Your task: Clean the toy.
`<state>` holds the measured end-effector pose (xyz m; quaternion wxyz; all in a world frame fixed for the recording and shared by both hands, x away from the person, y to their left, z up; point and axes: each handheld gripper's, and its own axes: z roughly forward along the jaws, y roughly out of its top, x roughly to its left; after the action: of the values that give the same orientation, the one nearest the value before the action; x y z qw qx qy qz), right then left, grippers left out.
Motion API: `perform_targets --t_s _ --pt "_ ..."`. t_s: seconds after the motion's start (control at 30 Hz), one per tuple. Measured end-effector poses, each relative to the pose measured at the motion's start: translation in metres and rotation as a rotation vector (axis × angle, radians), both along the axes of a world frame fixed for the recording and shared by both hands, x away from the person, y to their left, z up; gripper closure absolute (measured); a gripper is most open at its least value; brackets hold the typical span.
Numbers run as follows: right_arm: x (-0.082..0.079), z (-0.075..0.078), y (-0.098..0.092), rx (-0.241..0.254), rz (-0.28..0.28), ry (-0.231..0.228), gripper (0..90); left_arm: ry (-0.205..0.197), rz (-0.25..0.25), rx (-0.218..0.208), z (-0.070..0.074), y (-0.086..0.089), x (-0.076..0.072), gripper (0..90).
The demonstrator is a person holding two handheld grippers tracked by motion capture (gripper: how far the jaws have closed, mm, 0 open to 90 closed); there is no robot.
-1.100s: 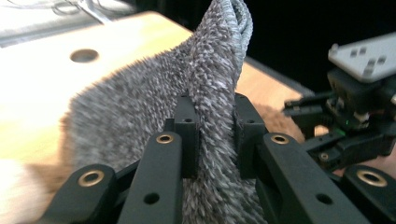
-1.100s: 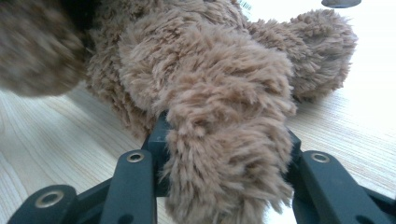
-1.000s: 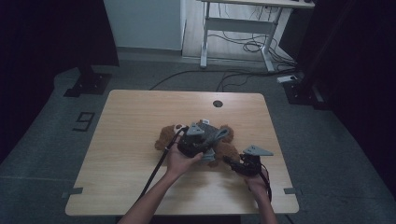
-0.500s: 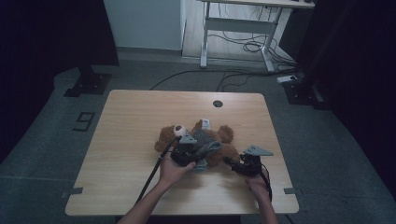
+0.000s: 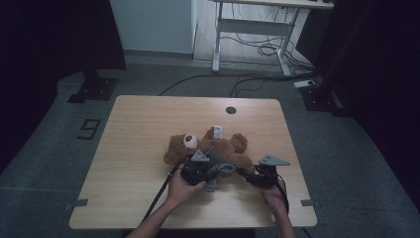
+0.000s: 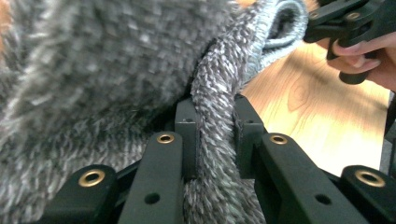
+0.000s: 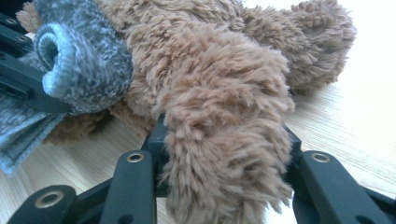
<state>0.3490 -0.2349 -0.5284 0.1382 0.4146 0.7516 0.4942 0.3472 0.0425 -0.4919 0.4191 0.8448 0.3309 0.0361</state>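
Brown plush teddy bear lies crosswise on the wooden bench, right tool clamping its leg, left tool clamping its grey knitted garment.

Teddy bear lying on the table, right of centre towards the near edge. Knit garment sits at its near side, left gripper to the left, right gripper to the right.

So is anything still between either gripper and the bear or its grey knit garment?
Nothing visible. The left gripper is shut on the grey knit garment, and the right gripper is shut on a limb of the teddy bear. Both grips are direct.
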Motion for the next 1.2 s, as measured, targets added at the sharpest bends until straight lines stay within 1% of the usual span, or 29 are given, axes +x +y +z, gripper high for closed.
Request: perform_targets --t_s 0.07,0.13,0.17,0.2,0.23,0.27,0.3,0.33,0.4,0.47,0.5,0.53,0.57,0.6,0.63,0.7,0.77,0.87,1.0,1.07,1.1,1.17,1.2 --pt "0.0 0.0 0.0 0.003 0.0 0.0 56.0 -0.02 -0.009 -0.012 0.007 -0.001 -0.002 76.1" --pt "0.0 0.0 0.0 0.0 0.007 0.002 55.9 -0.042 -0.018 -0.043 0.019 -0.003 -0.002 76.2" --pt "0.0 0.0 0.001 -0.004 0.009 0.002 55.9 -0.065 -0.022 -0.067 0.032 -0.005 0.0 76.2" --pt "0.0 0.0 0.001 -0.004 0.009 0.002 55.9 -0.065 -0.022 -0.067 0.032 -0.005 0.0 76.2" --pt "0.0 0.0 0.0 -0.005 0.01 0.004 55.9 -0.09 -0.019 -0.086 0.046 -0.009 0.003 76.2" --pt "0.0 0.0 0.0 -0.005 0.01 0.004 55.9 -0.09 -0.019 -0.086 0.046 -0.009 0.003 76.2" --pt "0.0 0.0 0.0 -0.004 0.009 0.003 55.9 -0.094 -0.022 -0.099 0.053 -0.012 0.006 76.2" --pt "0.0 0.0 0.0 -0.003 0.008 0.004 55.9 -0.095 -0.023 -0.106 0.057 -0.015 0.008 76.2" --pt "0.0 0.0 0.0 0.0 0.008 0.004 55.9 -0.097 -0.03 -0.104 0.061 -0.024 0.012 76.2" --pt "0.0 0.0 0.0 0.004 0.006 0.004 55.8 -0.082 -0.053 -0.079 0.058 -0.036 0.016 76.2" --pt "0.0 0.0 0.0 0.004 0.006 0.004 55.8 -0.072 -0.064 -0.065 0.054 -0.043 0.017 76.2" --pt "0.0 0.0 0.0 0.004 0.006 0.003 55.8 -0.058 -0.071 -0.043 0.048 -0.049 0.019 76.2" --pt "0.0 0.0 0.0 0.004 0.005 0.002 55.9 -0.035 -0.077 -0.018 0.038 -0.055 0.021 76.3" --pt "0.0 0.0 0.0 0.004 0.005 0.002 55.9 -0.035 -0.077 -0.018 0.038 -0.055 0.021 76.2" --pt "0.0 0.0 0.0 0.003 0.007 0.001 55.9 -0.021 -0.072 -0.016 0.03 -0.057 0.022 76.2" --pt "0.0 0.001 -0.001 -0.004 0.009 0.002 55.9 0.002 -0.067 -0.032 0.022 -0.055 0.023 76.5" --pt "0.0 0.0 -0.001 -0.009 0.014 0.006 55.9 0.024 -0.065 -0.051 0.017 -0.051 0.023 76.6" --pt "0.0 -0.001 0.0 -0.007 0.015 0.008 55.9 0.039 -0.064 -0.057 0.013 -0.045 0.021 76.6" --pt "0.0 -0.001 -0.001 -0.01 0.018 0.007 55.9 0.048 -0.07 -0.038 0.003 -0.04 0.013 76.7" --pt "0.0 -0.001 -0.001 -0.007 0.018 0.008 55.9 0.061 -0.072 -0.027 -0.006 -0.035 0.009 76.8" --pt "0.0 -0.001 -0.001 -0.007 0.018 0.008 55.9 0.061 -0.072 -0.027 -0.006 -0.035 0.009 76.8" --pt "-0.001 -0.001 -0.001 -0.006 0.018 0.01 55.9 0.077 -0.071 -0.007 -0.014 -0.029 0.008 76.8" --pt "-0.001 -0.001 -0.001 -0.006 0.018 0.01 55.9 0.077 -0.071 -0.007 -0.014 -0.029 0.008 76.8"
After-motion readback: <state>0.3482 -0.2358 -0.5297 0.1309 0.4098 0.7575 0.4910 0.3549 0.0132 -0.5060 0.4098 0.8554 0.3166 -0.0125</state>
